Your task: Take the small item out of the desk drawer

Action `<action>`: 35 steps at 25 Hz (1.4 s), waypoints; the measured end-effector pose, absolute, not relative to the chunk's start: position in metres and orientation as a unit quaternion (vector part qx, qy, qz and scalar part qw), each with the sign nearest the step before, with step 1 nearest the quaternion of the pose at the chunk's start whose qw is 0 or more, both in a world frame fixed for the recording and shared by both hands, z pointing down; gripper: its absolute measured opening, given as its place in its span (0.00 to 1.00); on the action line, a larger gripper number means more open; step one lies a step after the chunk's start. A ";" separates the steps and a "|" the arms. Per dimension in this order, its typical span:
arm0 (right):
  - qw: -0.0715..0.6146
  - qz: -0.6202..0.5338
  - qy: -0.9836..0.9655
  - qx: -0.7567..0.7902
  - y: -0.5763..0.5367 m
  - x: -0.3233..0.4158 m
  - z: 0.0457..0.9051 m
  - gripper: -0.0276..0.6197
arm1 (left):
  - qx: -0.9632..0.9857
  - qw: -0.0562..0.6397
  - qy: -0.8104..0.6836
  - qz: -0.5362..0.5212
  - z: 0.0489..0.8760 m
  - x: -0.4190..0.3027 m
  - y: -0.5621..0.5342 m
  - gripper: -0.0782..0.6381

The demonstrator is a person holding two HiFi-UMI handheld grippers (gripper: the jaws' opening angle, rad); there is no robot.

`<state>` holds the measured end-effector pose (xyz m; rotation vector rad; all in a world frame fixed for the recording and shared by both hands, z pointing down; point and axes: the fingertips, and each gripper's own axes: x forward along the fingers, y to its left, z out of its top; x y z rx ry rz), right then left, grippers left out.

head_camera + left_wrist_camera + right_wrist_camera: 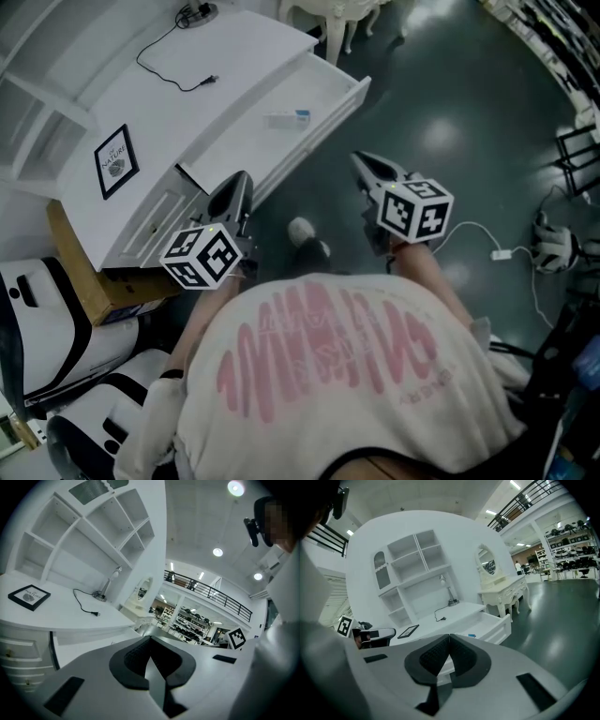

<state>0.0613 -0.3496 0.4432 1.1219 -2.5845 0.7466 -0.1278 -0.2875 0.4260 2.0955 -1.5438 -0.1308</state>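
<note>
The white desk's drawer (330,105) stands pulled out, and a small white item with a blue end (287,118) lies on its floor. The same item (471,635) shows small in the right gripper view, inside the drawer (499,622). My left gripper (244,180) hovers shut and empty near the drawer's near end, above the floor. Over the floor to the right of the drawer, my right gripper (360,161) is shut too, with nothing in it. The left jaws (150,640) and the right jaws (449,637) each meet at the tips.
A framed picture (116,160) and a black cable with a plug (174,64) lie on the desktop (225,56). A cardboard box (94,281) sits under the desk's left side. An ornate white table (337,14) stands beyond the drawer. A white cable (502,253) trails on the floor at right.
</note>
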 end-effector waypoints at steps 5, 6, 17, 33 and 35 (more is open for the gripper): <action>0.111 0.271 -0.879 0.377 -0.408 0.048 0.449 0.07 | 0.770 0.271 -0.575 -0.055 0.429 -0.140 -0.343 0.15; 0.110 0.273 -0.880 0.373 -0.420 0.042 0.449 0.07 | 0.768 0.272 -0.577 -0.057 0.429 -0.144 -0.354 0.15; 0.131 0.278 -0.892 0.332 -0.541 -0.019 0.437 0.07 | 0.747 0.274 -0.601 -0.073 0.416 -0.201 -0.469 0.15; 0.273 0.369 -0.856 0.238 -0.585 -0.092 0.550 0.07 | 0.707 0.354 -0.612 -0.016 0.502 -0.249 -0.487 0.15; 0.307 0.359 -0.852 0.226 -0.584 -0.096 0.565 0.07 | 0.702 0.358 -0.615 -0.016 0.507 -0.253 -0.484 0.15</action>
